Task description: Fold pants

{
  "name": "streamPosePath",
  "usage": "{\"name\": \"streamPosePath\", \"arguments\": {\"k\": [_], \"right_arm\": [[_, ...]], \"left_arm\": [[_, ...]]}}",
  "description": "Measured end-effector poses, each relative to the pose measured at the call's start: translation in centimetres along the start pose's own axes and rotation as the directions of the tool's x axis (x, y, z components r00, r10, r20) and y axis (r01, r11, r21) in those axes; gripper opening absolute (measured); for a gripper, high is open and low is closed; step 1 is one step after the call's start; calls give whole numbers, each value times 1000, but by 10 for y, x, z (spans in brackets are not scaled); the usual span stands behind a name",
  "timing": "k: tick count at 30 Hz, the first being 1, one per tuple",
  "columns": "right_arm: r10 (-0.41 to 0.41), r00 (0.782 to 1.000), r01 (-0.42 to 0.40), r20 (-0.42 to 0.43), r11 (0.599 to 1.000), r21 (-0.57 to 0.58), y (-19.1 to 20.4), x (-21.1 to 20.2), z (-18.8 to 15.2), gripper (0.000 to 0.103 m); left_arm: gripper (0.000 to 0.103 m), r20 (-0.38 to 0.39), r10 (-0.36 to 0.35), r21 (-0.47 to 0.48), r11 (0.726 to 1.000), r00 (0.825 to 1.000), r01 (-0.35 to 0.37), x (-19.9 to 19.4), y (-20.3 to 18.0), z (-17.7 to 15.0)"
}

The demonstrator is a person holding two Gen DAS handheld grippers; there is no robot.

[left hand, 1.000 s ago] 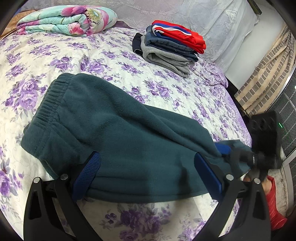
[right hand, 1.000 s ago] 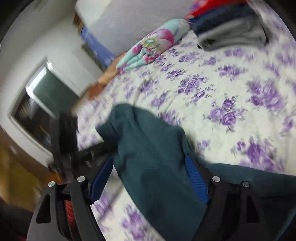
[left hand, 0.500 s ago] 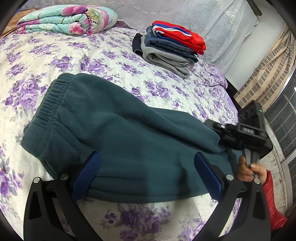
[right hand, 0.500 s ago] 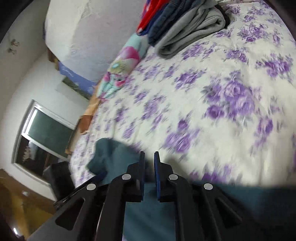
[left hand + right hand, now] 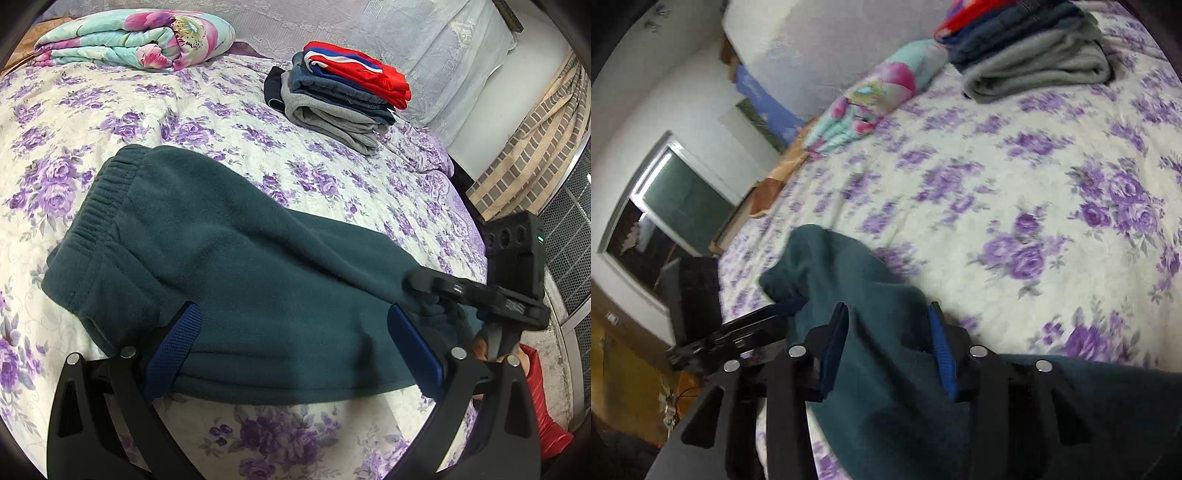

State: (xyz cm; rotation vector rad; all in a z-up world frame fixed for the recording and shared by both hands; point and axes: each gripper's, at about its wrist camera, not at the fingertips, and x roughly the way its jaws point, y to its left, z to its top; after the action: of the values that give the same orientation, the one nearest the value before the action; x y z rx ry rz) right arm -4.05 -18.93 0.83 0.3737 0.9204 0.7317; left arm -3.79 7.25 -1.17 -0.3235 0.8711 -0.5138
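Note:
Dark teal fleece pants [image 5: 236, 266] lie across the floral bed, waistband at the left, legs running right. My left gripper [image 5: 291, 343] is open, its blue pads on either side of the pants' near edge. My right gripper [image 5: 886, 339] is open with the pants [image 5: 886, 387] lying between its fingers; it also shows in the left wrist view [image 5: 428, 284] at the leg end. The left gripper shows in the right wrist view [image 5: 775, 310] at the far end of the cloth.
A stack of folded clothes [image 5: 340, 99] with a red garment on top sits at the back of the bed. A rolled floral quilt [image 5: 136, 37] lies at the back left. The bed edge [image 5: 476, 236] and a brick-pattern curtain [image 5: 532, 140] are at the right.
My right gripper was shut half a second ago and has now opened over the leg end. It has dropped lower onto the pants. My left gripper has stayed put.

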Motion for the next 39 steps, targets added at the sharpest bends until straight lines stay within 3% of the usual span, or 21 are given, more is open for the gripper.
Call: {"name": "streamPosePath", "arguments": {"k": [3, 7, 9, 10, 15, 17, 20, 23, 25, 27, 29, 30, 32, 35, 36, 38, 39], "right_arm": [[47, 999, -46, 23, 997, -58, 13, -9, -7, 60], [138, 990, -141, 38, 987, 77, -10, -9, 0, 54], [85, 996, -87, 16, 991, 106, -18, -5, 0, 27], [51, 999, -50, -4, 994, 102, -20, -1, -1, 23], [-72, 997, 70, -34, 996, -50, 3, 5, -7, 21], [-154, 988, 148, -26, 976, -163, 22, 8, -13, 20], [-223, 974, 223, 28, 946, -236, 34, 1, -5, 10], [-324, 935, 351, 145, 908, -228, 24, -13, 36, 9], [-409, 894, 443, 184, 869, -218, 12, -4, 65, 0], [-470, 869, 494, 156, 845, -207, -3, 16, 81, 0], [-503, 859, 511, 94, 843, -166, -25, 37, 84, 0], [-500, 861, 508, 91, 850, -137, -31, 36, 81, 0], [-430, 887, 446, 168, 892, -70, -26, 11, 73, 0], [-337, 912, 370, 232, 922, -114, 5, -17, 53, 4], [-329, 919, 365, 217, 918, -155, 15, -14, 47, 4], [-330, 940, 342, 88, 911, -229, 24, 15, 35, 4], [-336, 941, 331, 21, 912, -241, 19, 30, 31, 13]], "left_arm": [[98, 0, 1, 0, 1000, 1000, -1, 0, 0, 0], [98, 0, 0, 0, 1000, 1000, 0, 0, 1, 0], [98, 0, 0, 0, 1000, 1000, 0, 0, 1, 0], [98, 0, 1, 0, 1000, 1000, -1, 0, 1, 0], [98, 1, -1, -1, 1000, 1000, 1, 0, 1, 0], [98, 1, -1, 0, 1000, 1000, 1, 0, 1, 0], [98, 1, -1, 0, 1000, 1000, 1, 0, 1, 0], [98, 1, 1, 0, 1000, 1000, -1, 0, 2, 0], [98, 1, 4, 3, 1000, 1000, -4, 0, 1, 0], [98, 0, 13, 6, 1000, 1000, -13, 0, 1, 0], [98, -1, 24, 15, 1000, 1000, -24, 1, -1, 0], [98, -2, 27, 18, 999, 1000, -27, 1, -1, 0], [98, -2, 27, 20, 999, 1000, -27, 1, -1, 0], [98, 0, 15, 9, 1000, 1000, -15, 1, 0, 0], [98, 1, 11, 5, 1000, 1000, -11, 1, 1, 0], [98, 4, 3, -4, 1000, 1000, -3, 0, 2, 1], [98, 4, 2, -6, 1000, 1000, -2, 0, 2, 1]]}}
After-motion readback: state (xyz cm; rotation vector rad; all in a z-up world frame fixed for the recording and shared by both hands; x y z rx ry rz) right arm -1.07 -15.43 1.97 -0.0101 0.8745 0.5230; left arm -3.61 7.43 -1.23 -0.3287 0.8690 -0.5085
